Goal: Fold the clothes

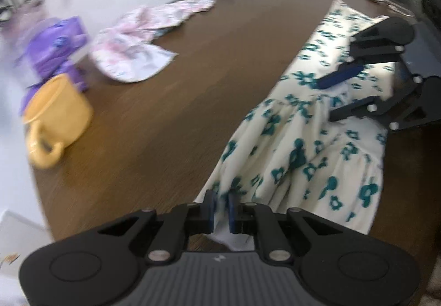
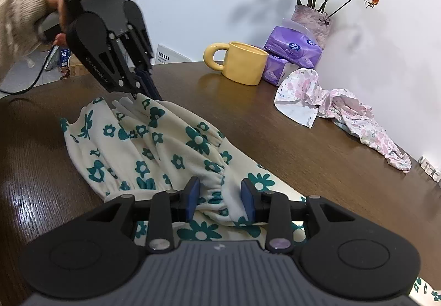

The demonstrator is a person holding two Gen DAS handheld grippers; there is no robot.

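Left wrist view, left to right. A yellow mug (image 1: 58,115) and purple tissue packs (image 1: 55,49) are seen at the left edge of the table (image 1: 193,80), with a pink garment (image 1: 143,44) heaped at upper centre; all are kept well apart from the work, probably to leave room for folding. The floral garment (image 1: 303,146) is spread down the right half of the frame. At bottom centre the left gripper (image 1: 220,209) is nearly closed, with a pale edge of the cloth pinched between its blue pads. At centre right the right gripper (image 1: 333,96) is laid over the garment with its fingers spread.

Right wrist view, left to right. At upper left a sleeve (image 2: 19,16) is seen behind the left gripper (image 2: 140,91), by which a corner of the floral garment (image 2: 143,151) is held and lifted slightly; the cloth is drawn up in a peak towards it. At bottom centre the right gripper (image 2: 220,198) is held wide, its pads set either side of a gathered seam, not yet closed on it. The grip at two places is judged to serve a fold. Mug (image 2: 242,66), packs (image 2: 292,49) and vase (image 2: 311,22) are ranged along the wall at upper right.
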